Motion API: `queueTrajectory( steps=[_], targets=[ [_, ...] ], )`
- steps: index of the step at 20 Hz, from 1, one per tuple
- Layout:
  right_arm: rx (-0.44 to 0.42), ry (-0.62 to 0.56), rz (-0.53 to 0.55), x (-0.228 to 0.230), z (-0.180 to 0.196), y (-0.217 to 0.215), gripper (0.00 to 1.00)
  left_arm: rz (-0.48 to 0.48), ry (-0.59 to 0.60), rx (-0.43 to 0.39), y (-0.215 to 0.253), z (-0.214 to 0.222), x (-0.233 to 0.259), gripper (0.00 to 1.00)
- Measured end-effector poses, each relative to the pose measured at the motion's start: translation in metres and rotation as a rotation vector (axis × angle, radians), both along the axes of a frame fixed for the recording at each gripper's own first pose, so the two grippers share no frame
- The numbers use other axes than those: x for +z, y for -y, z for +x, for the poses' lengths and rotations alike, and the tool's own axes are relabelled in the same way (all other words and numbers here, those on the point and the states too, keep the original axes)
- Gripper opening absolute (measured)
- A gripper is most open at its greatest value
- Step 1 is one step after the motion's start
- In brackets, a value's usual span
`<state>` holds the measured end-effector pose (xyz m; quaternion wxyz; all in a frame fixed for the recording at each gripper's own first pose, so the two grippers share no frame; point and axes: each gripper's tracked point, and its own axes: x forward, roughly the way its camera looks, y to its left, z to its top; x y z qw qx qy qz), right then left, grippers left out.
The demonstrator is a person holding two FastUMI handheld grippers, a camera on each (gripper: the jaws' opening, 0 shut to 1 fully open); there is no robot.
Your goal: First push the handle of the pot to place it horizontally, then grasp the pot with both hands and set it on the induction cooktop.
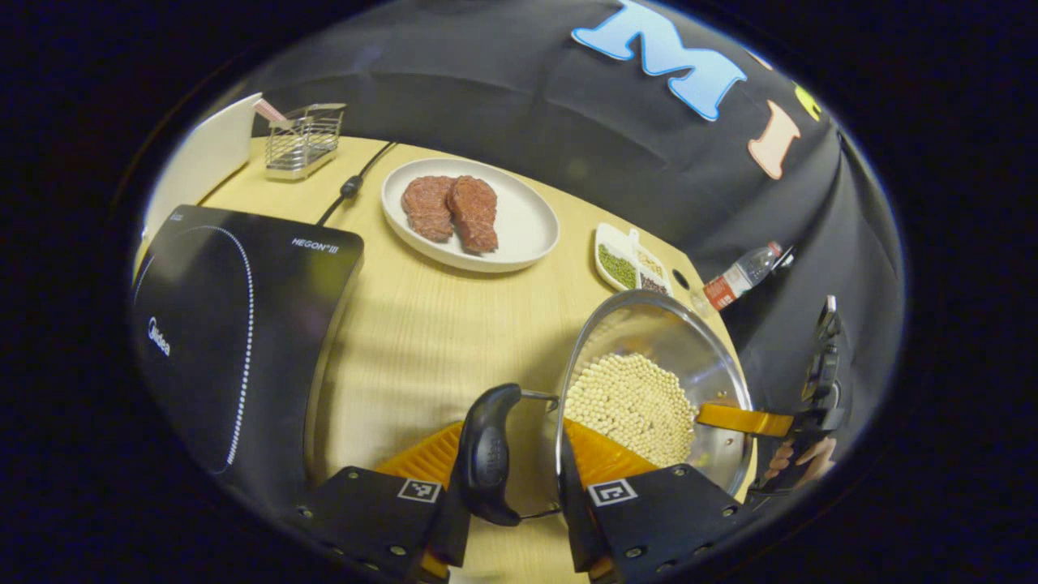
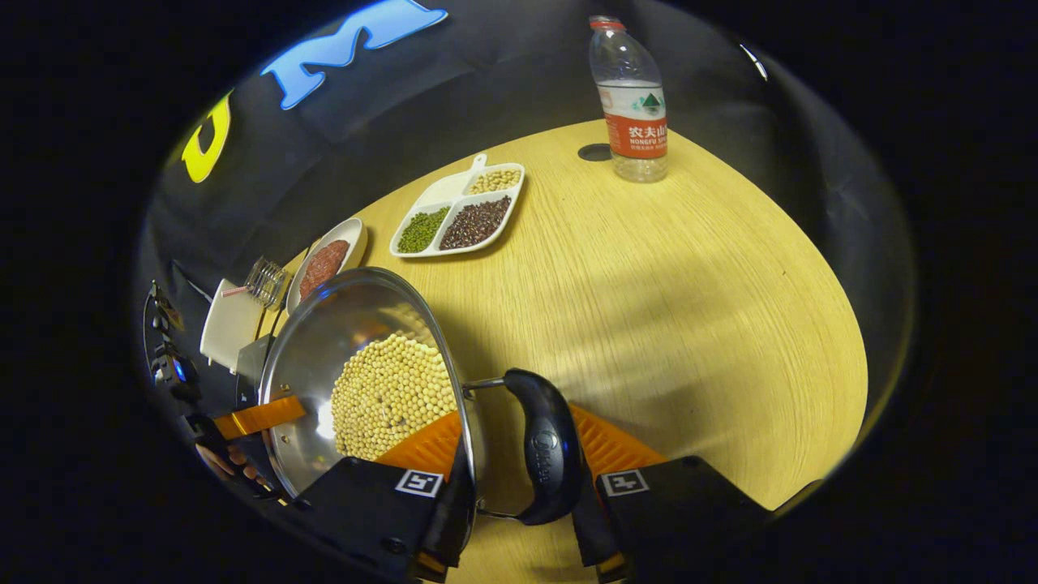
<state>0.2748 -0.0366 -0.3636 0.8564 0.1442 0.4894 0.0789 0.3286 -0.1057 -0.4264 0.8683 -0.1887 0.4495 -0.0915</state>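
Note:
A steel pot [image 1: 689,349] holding pale beans [image 1: 632,405] hangs between my two grippers, to the right of the black induction cooktop [image 1: 227,324]. My left gripper [image 1: 511,440] is shut on the pot's near black handle [image 1: 486,454], one finger outside the handle and the other inside the rim. Across the pot, the right gripper's orange finger [image 1: 742,419] and a hand [image 1: 799,462] show. In the right gripper view, my right gripper [image 2: 519,430] is shut on the opposite black handle [image 2: 547,454] of the pot [image 2: 349,324]. Whether the pot rests on the table I cannot tell.
On the wooden table [image 1: 422,324] lie a white plate [image 1: 523,231] with two meat pieces, a divided dish [image 2: 442,195] of beans, a water bottle [image 2: 636,105] near the far edge, a wire rack [image 1: 304,138], and a black cable [image 1: 353,186] behind the cooktop.

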Motion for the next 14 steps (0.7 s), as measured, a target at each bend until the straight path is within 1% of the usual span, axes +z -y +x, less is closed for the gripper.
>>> queueTrajectory(
  steps=[1, 2, 3, 4, 5, 6, 7, 8, 9, 10, 12, 14],
  targets=[
    [0.002, -0.01, -0.003, 0.0, 0.0, 0.001, 0.54, 0.007, -0.007, -0.007, 0.002, -0.001, -0.003, 0.5],
    [0.002, -0.013, -0.003, 0.002, -0.002, -0.001, 0.52, 0.012, -0.016, -0.009, 0.001, -0.001, -0.005, 0.46],
    [0.009, -0.014, -0.007, 0.001, -0.002, -0.002, 0.54, 0.013, -0.025, -0.007, 0.003, -0.003, -0.004, 0.5],
    [0.011, -0.013, -0.01, 0.0, -0.003, -0.003, 0.54, 0.015, -0.025, -0.008, 0.003, -0.004, -0.004, 0.49],
    [0.013, -0.015, -0.013, -0.001, -0.003, -0.005, 0.52, 0.012, -0.027, -0.003, 0.005, -0.002, -0.006, 0.45],
    [0.013, -0.021, -0.013, -0.003, -0.004, -0.008, 0.54, 0.011, -0.031, 0.002, 0.006, -0.001, -0.006, 0.52],
    [0.011, -0.025, -0.01, -0.003, -0.005, -0.009, 0.52, 0.013, -0.033, 0.001, 0.006, 0.001, -0.005, 0.52],
    [0.011, -0.026, -0.009, -0.004, -0.005, -0.011, 0.54, 0.016, -0.028, -0.002, 0.005, 0.002, -0.002, 0.52],
    [0.013, -0.023, -0.009, -0.004, -0.005, -0.012, 0.54, 0.018, -0.025, -0.004, 0.001, 0.002, 0.001, 0.52],
    [0.016, -0.019, -0.011, -0.006, -0.004, -0.012, 0.52, 0.018, -0.024, -0.003, 0.001, 0.001, 0.0, 0.52],
    [0.017, -0.012, -0.01, -0.004, -0.002, -0.009, 0.52, 0.013, -0.019, -0.001, 0.003, 0.001, -0.002, 0.52],
    [0.023, -0.005, -0.014, 0.0, 0.0, -0.006, 0.54, 0.011, -0.01, 0.002, 0.002, 0.001, -0.004, 0.52]
  ],
)
